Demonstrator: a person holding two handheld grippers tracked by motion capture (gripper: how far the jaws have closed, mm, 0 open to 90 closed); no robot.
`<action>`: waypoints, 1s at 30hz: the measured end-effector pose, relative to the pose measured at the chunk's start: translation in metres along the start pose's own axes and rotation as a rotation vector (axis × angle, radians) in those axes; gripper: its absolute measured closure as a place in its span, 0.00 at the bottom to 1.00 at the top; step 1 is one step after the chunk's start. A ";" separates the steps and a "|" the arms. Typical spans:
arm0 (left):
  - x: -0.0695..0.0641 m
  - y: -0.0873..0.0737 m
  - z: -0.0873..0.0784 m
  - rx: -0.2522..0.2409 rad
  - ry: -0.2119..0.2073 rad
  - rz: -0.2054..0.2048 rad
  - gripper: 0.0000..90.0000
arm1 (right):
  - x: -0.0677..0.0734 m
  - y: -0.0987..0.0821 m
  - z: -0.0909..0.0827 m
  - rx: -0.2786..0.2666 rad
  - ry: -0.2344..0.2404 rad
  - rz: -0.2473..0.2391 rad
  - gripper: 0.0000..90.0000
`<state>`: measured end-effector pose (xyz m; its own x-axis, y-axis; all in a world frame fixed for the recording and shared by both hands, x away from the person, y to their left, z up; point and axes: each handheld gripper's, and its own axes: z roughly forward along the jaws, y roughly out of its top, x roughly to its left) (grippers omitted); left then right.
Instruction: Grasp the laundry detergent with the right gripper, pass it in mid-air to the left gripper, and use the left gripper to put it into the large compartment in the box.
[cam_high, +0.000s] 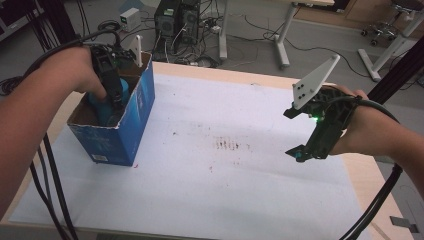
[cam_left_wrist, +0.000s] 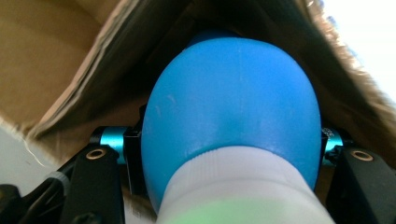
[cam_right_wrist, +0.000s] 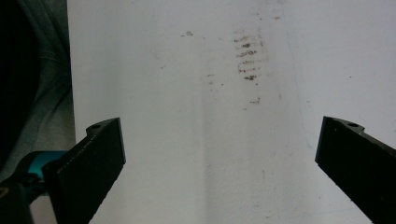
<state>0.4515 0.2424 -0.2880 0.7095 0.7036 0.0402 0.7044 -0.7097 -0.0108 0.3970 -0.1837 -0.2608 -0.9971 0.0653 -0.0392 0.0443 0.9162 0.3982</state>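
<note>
A blue cardboard box (cam_high: 127, 122) with its top open stands at the left of the white sheet (cam_high: 225, 195). My left gripper (cam_high: 114, 106) reaches down into it, shut on a rounded blue object with a white band (cam_high: 101, 109). In the left gripper view that blue object (cam_left_wrist: 233, 107) sits between the two black jaws, with the box's brown inner walls (cam_left_wrist: 56, 56) close around it. My right gripper (cam_high: 293, 132) hovers over the right part of the sheet. Its jaws (cam_right_wrist: 219, 154) stand wide open with nothing between them.
Brownish smudges (cam_high: 227, 145) mark the middle of the sheet. The wooden table edge (cam_high: 367, 185) shows at the right. Black cables (cam_high: 50, 175) hang down at the left. Behind the table, on the floor, are computer towers (cam_high: 177, 20) and desk legs (cam_high: 282, 37).
</note>
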 end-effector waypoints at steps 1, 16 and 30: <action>-0.001 0.001 0.006 0.005 -0.008 0.036 0.43 | 0.000 0.000 0.000 0.000 0.000 0.000 0.01; 0.000 0.000 0.004 0.001 -0.029 0.037 0.41 | 0.000 -0.002 0.004 -0.002 0.002 0.012 0.01; 0.000 -0.006 -0.016 -0.031 -0.030 -0.014 0.31 | 0.003 -0.005 0.000 -0.009 -0.002 0.014 0.01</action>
<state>0.4473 0.2461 -0.2716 0.7003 0.7138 0.0102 0.7135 -0.7004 0.0209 0.3940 -0.1880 -0.2625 -0.9963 0.0786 -0.0355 0.0574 0.9117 0.4068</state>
